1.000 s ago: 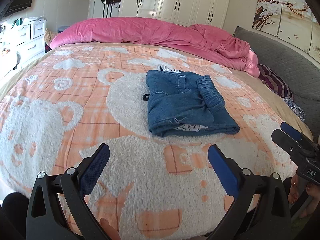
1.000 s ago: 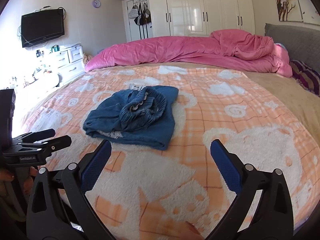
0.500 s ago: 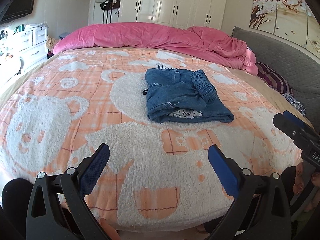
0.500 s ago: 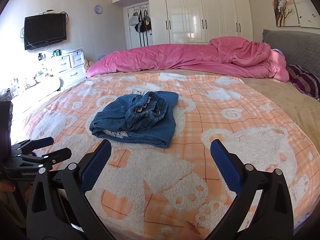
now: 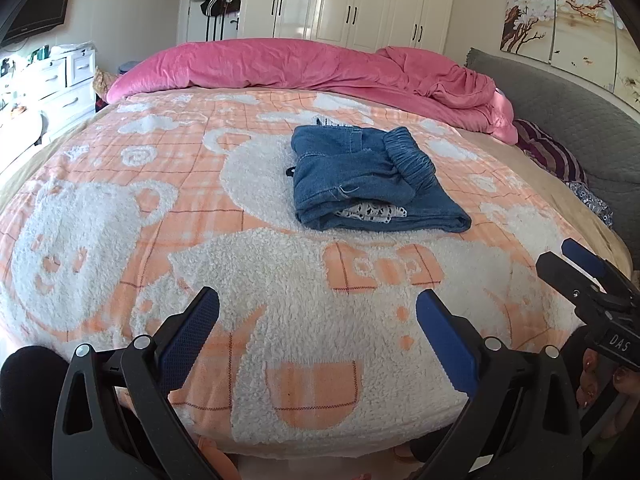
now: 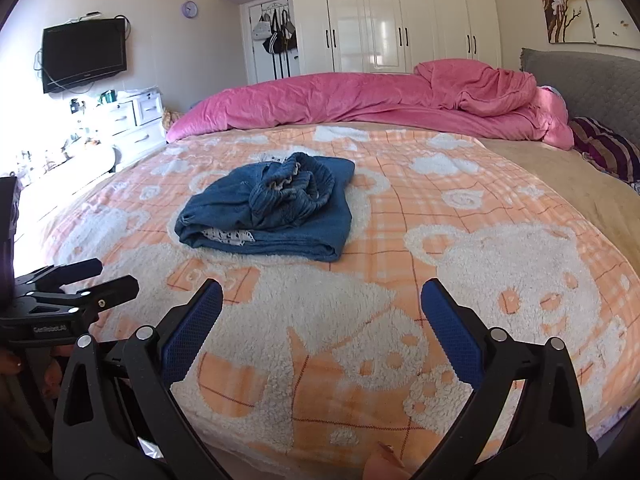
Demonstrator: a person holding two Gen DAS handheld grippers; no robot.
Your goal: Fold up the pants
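The blue denim pants (image 5: 372,178) lie folded in a compact bundle in the middle of the bed, elastic waistband on top and a bit of white patterned lining showing at the near edge. They also show in the right wrist view (image 6: 276,208). My left gripper (image 5: 318,328) is open and empty, held back at the bed's near edge, well short of the pants. My right gripper (image 6: 322,320) is open and empty too, also at the near edge. Each gripper shows at the side of the other's view, the right one (image 5: 576,268) and the left one (image 6: 80,280).
The bed is covered by an orange and white fleece bear blanket (image 5: 200,240). A pink duvet (image 5: 320,68) is bunched along the far side. A grey headboard (image 5: 580,108) and striped pillow (image 5: 552,156) are at right. White drawers (image 6: 132,120) stand at left.
Both grippers have drawn back from the pants toward the near edge of the bed and risen a little. The folded pants have not moved. Both stay open.
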